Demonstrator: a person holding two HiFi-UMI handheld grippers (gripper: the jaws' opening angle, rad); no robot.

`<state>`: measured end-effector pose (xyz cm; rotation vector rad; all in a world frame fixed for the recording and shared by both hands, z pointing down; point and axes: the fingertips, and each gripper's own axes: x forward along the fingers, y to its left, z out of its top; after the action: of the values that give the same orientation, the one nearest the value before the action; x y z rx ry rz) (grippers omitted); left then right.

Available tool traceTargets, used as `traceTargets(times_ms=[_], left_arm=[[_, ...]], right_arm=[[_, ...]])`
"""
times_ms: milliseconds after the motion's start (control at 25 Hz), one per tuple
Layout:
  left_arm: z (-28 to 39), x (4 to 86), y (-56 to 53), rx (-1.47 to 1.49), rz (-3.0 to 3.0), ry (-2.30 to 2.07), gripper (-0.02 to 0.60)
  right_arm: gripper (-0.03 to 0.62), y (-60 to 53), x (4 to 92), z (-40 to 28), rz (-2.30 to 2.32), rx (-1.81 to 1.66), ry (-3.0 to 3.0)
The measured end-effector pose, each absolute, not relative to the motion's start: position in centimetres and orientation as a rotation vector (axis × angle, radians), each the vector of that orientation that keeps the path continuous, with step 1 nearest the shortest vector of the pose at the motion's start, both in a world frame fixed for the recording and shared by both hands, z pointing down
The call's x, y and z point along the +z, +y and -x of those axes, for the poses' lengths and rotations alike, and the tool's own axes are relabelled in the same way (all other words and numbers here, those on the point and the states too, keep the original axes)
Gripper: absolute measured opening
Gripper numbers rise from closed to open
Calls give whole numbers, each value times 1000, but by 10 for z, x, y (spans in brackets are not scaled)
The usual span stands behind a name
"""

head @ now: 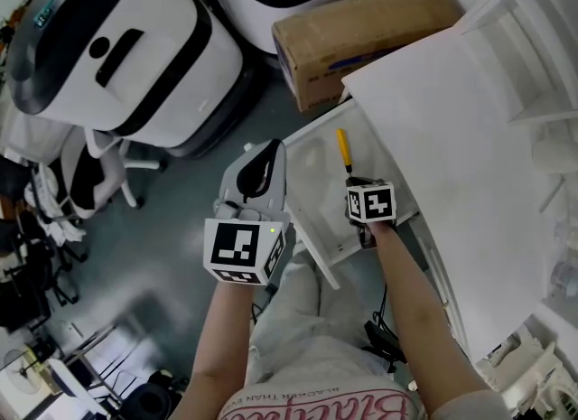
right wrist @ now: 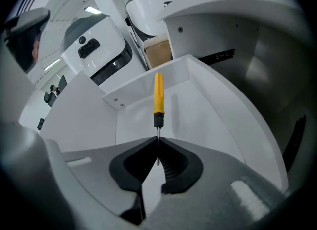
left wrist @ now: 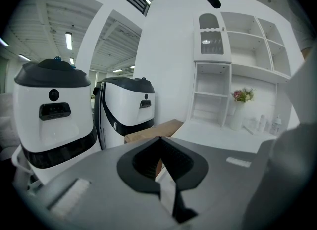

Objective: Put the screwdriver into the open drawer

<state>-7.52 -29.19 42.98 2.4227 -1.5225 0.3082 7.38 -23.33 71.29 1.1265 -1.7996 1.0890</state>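
Observation:
The screwdriver (head: 343, 150) has a yellow handle and a black collar. It hangs over the inside of the open white drawer (head: 318, 174), handle pointing away from me. My right gripper (head: 354, 180) is shut on its thin metal shaft. In the right gripper view the screwdriver (right wrist: 158, 95) sticks out past the right gripper (right wrist: 157, 144) above the drawer floor (right wrist: 198, 115). Whether the handle touches the floor I cannot tell. My left gripper (head: 273, 148) hovers just left of the drawer, shut and empty. In its own view the left gripper (left wrist: 159, 141) holds nothing.
A white desk top (head: 452, 138) lies above the drawer on the right, with a shelf unit (head: 542, 39) behind it. A cardboard box (head: 361, 39) stands past the drawer. Two large white machines (head: 117, 48) and an office chair (head: 90, 174) stand on the floor at the left.

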Motion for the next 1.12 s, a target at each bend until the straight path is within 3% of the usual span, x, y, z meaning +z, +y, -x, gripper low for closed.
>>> traceTargets(times_ms=[1120], left_arm=[[96,448,-275,354,-2377,-1520,12]], right_arm=[[18,-219,770,-79,-1129,1032,-1621]])
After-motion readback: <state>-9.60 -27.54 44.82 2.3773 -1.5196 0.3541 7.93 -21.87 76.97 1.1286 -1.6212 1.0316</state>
